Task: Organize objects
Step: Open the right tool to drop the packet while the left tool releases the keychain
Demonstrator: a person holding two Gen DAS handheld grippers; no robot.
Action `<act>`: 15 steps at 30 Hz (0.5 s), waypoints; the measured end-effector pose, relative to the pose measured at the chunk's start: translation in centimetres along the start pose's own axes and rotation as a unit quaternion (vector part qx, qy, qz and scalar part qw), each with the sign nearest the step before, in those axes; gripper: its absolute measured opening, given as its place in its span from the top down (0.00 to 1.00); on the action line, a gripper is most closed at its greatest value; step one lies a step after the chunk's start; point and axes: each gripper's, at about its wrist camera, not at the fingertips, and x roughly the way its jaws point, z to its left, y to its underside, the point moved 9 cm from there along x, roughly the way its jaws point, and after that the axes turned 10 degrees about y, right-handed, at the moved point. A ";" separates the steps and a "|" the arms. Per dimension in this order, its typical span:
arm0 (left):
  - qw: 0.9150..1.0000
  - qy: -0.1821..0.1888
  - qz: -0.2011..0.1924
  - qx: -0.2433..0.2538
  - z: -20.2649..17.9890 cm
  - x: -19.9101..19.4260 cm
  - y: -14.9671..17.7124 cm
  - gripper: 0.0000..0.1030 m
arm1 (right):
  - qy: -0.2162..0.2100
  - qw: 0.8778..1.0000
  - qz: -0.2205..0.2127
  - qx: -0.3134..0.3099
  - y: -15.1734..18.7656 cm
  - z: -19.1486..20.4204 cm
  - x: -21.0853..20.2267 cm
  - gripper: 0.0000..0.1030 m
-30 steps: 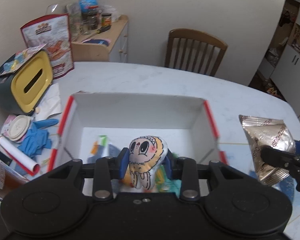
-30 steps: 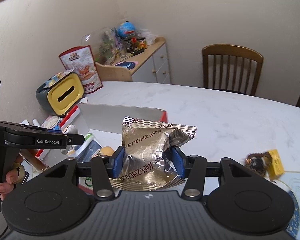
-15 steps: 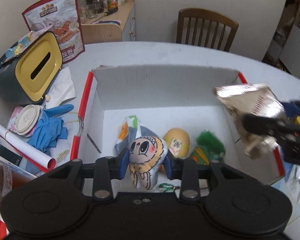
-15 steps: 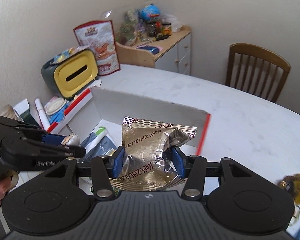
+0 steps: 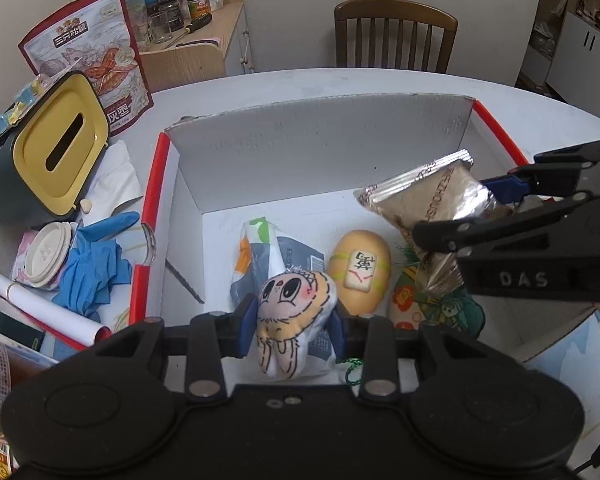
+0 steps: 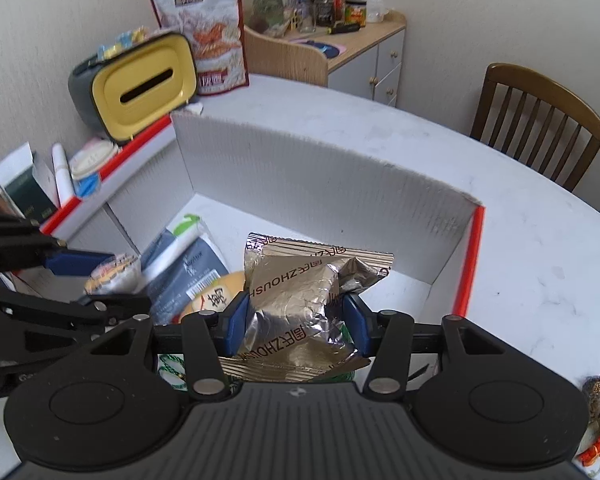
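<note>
While both grippers hang over the red-edged white box [image 5: 320,152] at frame centre, the left gripper [image 5: 292,330] pinches a cartoon-faced plush toy [image 5: 294,312] between its blue pads, low in the frame. The right gripper [image 6: 296,324] clamps a crinkled silver foil snack packet [image 6: 300,304]. Below lie a yellow egg-shaped toy [image 5: 358,272] and a grey pouch [image 6: 188,264].

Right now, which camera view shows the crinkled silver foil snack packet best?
The right wrist view: the crinkled silver foil snack packet fills the centre, printing readable, clamped in the right gripper. The left wrist view shows the packet sideways at the right edge, partly hidden by that gripper, over the white cardboard box.
</note>
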 end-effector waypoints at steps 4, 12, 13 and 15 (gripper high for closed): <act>1.000 0.000 0.003 -0.003 0.4 0.4 0.1 0.65 | 0.005 1.000 0.001 -0.009 0.3 0.3 0.4 0.51; 1.000 -0.003 0.013 -0.014 1.3 1.1 0.2 0.64 | 0.003 1.000 0.005 -0.006 0.4 0.0 -0.2 0.46; 1.000 -0.005 0.014 -0.014 1.4 1.1 0.2 0.63 | 0.001 1.000 0.005 -0.005 0.4 -0.1 -0.4 0.44; 1.000 -0.007 0.015 -0.016 1.4 1.0 0.2 0.63 | -0.003 1.000 0.003 -0.001 0.5 -0.2 -0.9 0.44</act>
